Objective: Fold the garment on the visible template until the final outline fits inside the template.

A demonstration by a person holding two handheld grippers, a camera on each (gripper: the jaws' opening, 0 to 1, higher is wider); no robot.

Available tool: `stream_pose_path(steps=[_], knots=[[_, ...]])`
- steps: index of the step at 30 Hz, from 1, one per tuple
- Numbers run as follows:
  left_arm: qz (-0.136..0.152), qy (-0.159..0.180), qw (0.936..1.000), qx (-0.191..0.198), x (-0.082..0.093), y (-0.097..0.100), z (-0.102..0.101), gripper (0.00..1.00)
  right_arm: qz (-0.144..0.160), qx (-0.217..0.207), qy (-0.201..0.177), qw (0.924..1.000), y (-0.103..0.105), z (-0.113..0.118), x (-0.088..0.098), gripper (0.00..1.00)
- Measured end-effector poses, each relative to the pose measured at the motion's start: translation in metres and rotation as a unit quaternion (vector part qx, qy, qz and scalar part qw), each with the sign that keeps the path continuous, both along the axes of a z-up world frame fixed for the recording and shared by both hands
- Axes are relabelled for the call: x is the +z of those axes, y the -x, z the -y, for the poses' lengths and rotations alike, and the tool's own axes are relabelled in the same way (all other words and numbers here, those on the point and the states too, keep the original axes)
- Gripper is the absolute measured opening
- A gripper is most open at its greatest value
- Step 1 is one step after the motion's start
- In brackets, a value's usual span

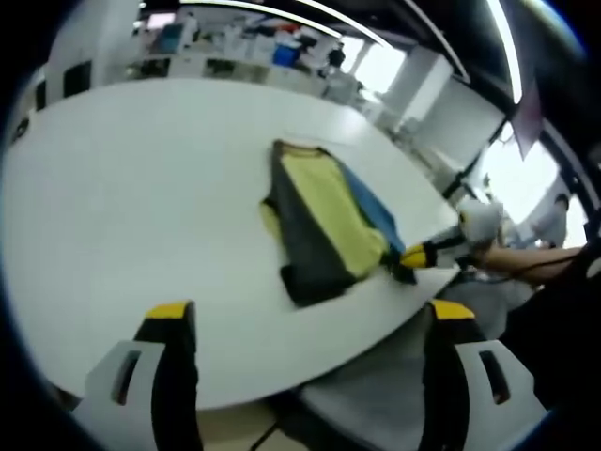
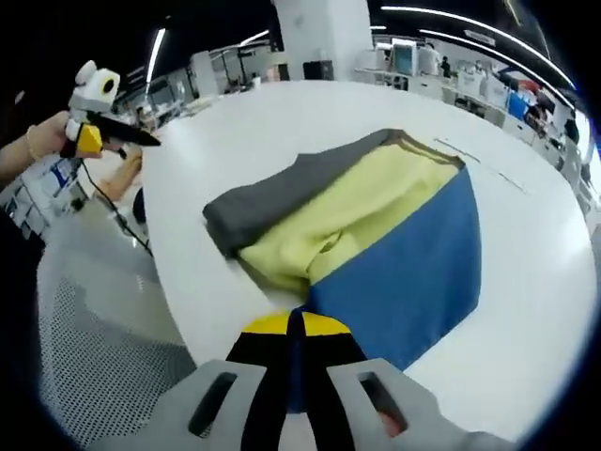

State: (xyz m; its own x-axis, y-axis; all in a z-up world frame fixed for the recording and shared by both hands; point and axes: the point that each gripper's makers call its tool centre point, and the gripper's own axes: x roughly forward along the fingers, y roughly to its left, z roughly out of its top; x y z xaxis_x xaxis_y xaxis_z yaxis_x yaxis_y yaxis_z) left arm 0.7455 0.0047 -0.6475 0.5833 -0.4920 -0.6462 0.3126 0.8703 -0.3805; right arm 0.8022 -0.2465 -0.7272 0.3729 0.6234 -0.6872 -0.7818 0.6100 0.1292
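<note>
A grey, yellow and blue colour-block garment (image 1: 324, 221) lies partly folded on the white table (image 1: 141, 207), near its right edge. My left gripper (image 1: 310, 315) hovers open over the near table edge, well short of the cloth, its jaws wide apart. My right gripper (image 1: 413, 256) comes in from the right and touches the garment's near corner. In the right gripper view the garment (image 2: 376, 225) spreads ahead, grey flap on the left, blue panel on the right. My right gripper (image 2: 296, 324) is shut on the blue edge. A faint thin line (image 2: 479, 160) marks the table beyond the cloth.
The left gripper (image 2: 117, 136) is held in a hand off the table's left side. A grey mesh chair (image 2: 84, 357) stands by the table edge, with another seat (image 1: 376, 395) below it. Desks with equipment (image 1: 235, 42) line the back. A person's arm (image 1: 526, 258) reaches in.
</note>
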Motion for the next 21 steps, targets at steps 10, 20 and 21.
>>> stream_pose_path(steps=[10,20,21], knots=[[0.006,0.000,0.9999,-0.012,0.005,0.000,0.016,0.96,0.032,-0.147,-0.055,0.9871,-0.033,0.087,0.049,0.02],[0.007,-0.004,0.9999,-0.011,0.011,0.005,0.024,0.96,0.057,-0.232,-0.054,0.9694,-0.058,0.168,0.066,0.02],[0.007,-0.005,0.9999,-0.010,0.011,0.004,0.024,0.96,0.058,-0.240,-0.053,0.9675,-0.061,0.176,0.066,0.02]])
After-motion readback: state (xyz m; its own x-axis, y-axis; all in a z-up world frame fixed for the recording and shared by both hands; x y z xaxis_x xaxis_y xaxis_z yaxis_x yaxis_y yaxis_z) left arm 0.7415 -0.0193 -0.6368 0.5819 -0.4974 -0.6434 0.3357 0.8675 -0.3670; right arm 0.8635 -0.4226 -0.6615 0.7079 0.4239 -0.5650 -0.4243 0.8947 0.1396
